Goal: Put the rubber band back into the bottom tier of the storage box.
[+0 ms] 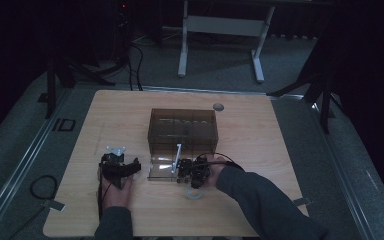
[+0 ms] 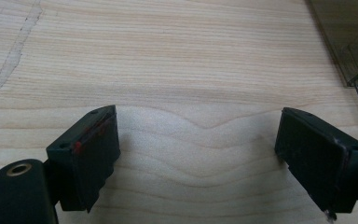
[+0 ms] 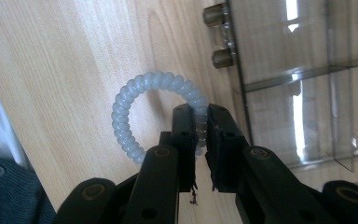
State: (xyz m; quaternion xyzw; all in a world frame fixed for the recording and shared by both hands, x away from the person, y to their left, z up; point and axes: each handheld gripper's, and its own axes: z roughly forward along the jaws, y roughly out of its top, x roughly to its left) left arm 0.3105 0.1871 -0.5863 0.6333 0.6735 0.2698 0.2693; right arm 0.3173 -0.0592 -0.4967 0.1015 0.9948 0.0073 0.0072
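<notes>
Resting low on the wooden table (image 1: 260, 130), the left gripper (image 2: 199, 149) has its jaws spread wide with nothing between them — bare wood grain shows in the gap, and the corner of the smoky clear organizer box (image 1: 182, 131) sits off to its right in the left gripper view. In the high view that left gripper (image 1: 119, 167) lies well apart from the action, beside the box's open drawer (image 1: 161, 169). It needs to do nothing here beyond staying out of the way.

Further right, the right gripper (image 3: 200, 119) has its jaws pinched nearly together on one side of the pale spiral hair tie (image 3: 135, 100), which loops out over the table just beside the box's front wall with its two small knobs (image 3: 218, 37). In the high view the hair tie (image 1: 194, 192) shows as a pale ring at the near edge of the right gripper (image 1: 196, 172).

The step in hand appears to be carrying the tie into the drawer. The grip looks thin — only a few coils are caught — so it would be wise to keep the squeeze firm, lift straight before swinging left, and let the loose loop clear the drawer's wall before lowering. A springy coil like this may twist or slip if dragged.
</notes>
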